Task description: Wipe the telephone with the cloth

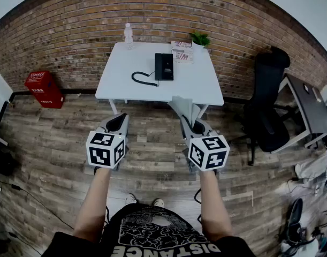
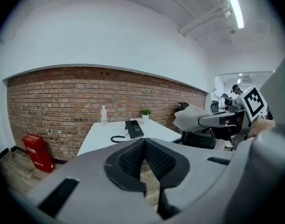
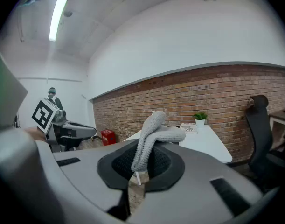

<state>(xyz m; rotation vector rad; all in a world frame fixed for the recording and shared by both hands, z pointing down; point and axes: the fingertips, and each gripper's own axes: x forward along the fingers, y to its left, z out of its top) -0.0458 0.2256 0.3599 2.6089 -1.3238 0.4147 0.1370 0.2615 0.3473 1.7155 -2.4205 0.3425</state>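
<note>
From the head view, we see the telephone point(image 1: 164, 67) lying flat on the white surface point(image 1: 147, 92), with its coiled cord point(image 1: 143, 79) curling out just to the left of the telephone. A water bottle point(image 1: 128, 36) stands beyond the telephone to its left, and a small potted plant point(image 1: 199, 38) beyond it to its right, with a printed card point(image 1: 182, 51) between plant and telephone. We hold both grippers well on the near side of the telephone, over the wooden floor point(image 1: 56, 143). The left gripper point(image 1: 116, 123) sits nearer the telephone's left, the right gripper point(image 1: 197, 126) nearer its right. The grey cloth point(image 1: 185, 108) sticks up from the right gripper toward the telephone, not touching it. A black office chair point(image 1: 267, 111) stands far to the telephone's right and a red box point(image 1: 44, 89) far to its left. In the left gripper view, we find the jaws pressed together with nothing between them, the telephone well ahead beyond their tips. In the right gripper view, the jaws pinch the cloth at its lower end, and its knitted upper part folds over to the right above them.
</note>
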